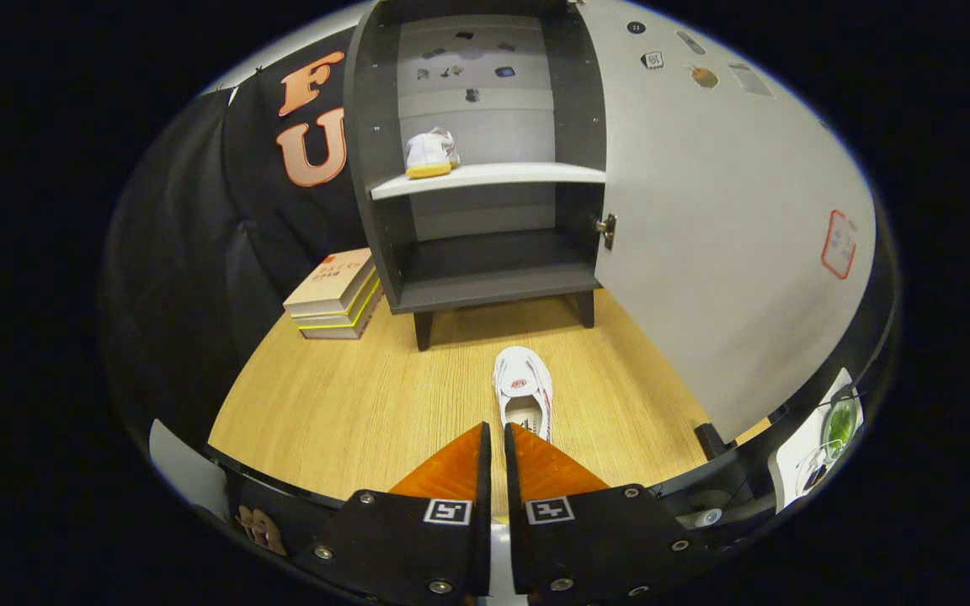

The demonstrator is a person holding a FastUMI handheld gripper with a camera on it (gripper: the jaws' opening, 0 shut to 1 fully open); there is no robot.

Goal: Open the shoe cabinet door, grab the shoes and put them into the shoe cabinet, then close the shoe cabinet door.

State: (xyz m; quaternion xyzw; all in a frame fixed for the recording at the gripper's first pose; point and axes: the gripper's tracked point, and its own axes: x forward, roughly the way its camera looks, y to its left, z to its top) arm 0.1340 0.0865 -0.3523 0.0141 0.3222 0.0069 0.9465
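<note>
While the second white canvas shoe (pixel 522 393) is lying on the pale wood-grain counter (pixel 350 404), you are holding the tongs (pixel 496 431) just short of its heel, nearly closed, a narrow slit between the tips, and gripping nothing. The shoe is pointing toe-first toward the dark grey shoe cabinet (pixel 485 151), its opening facing up and its heel sitting just beyond the right tip. It is looking light and soft: the canvas upper will likely fold under pressure, while the rubber sole should stay stiffer. You are probably best off spreading the tongs wide and taking it across the heel collar or the sides of the midfoot, so that the sole edge gives the fingers something firm; a pinch on the loose canvas alone may slip or let the shoe droop.

Farther on, the cabinet is standing open on its short legs, and its matching white shoe with a yellow sole (pixel 431 153) is already resting on the pale middle shelf (pixel 519 175). The big light grey door (pixel 721 219) is swinging wide to the right of the shoe. A stack of books (pixel 335 295) is sitting left of the cabinet.
</note>
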